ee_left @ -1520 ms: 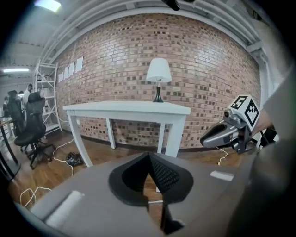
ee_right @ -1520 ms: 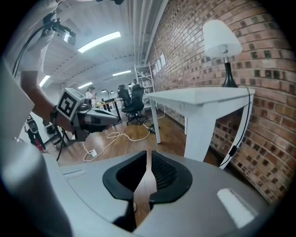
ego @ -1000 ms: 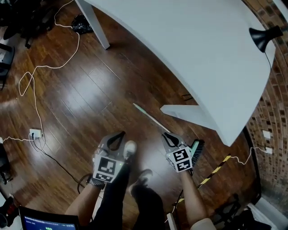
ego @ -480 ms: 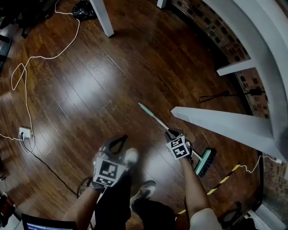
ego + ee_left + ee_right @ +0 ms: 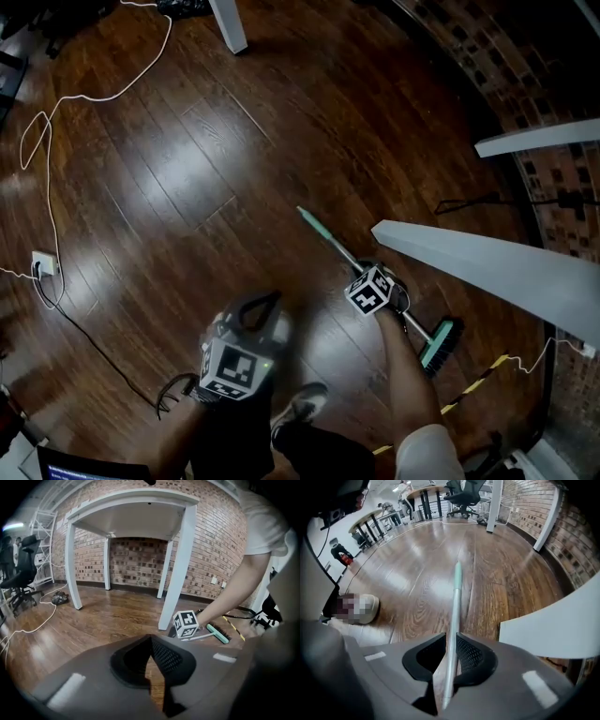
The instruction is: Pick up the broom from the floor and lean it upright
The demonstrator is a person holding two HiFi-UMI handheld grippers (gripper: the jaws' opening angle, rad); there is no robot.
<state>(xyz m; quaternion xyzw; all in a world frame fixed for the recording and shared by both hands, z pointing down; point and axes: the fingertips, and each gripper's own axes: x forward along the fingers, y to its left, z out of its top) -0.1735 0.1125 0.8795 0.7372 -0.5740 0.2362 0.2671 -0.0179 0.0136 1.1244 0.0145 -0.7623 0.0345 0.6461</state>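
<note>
**Right jaws astride the broom handle, before the lift**

Head view, read left to right. At 7 o'clock from the frame's centre, your left gripper (image 5: 150, 639) hangs above the wooden floor (image 5: 187, 169). Its fingertips meet and nothing is between them. It has no part in the pick-up yet, so it stands clear of the work.

Toward 5 o'clock, your right gripper (image 5: 451, 639) points straight down over the broom (image 5: 328, 239). The broom lies flat on the floor, with its handle tip toward 11 o'clock and its green head (image 5: 441, 343) toward 5 o'clock. The jaws have just been opening and stand a little apart, one on each side of the handle, not yet pinching it. That gap lets them drop astride the thin shaft. You set them about midway along the handle, probably so neither end swings far on the lift.

At 3 o'clock, the white table leg (image 5: 469, 258) stands just beside the broom and looks a likely prop for leaning it upright.
</note>
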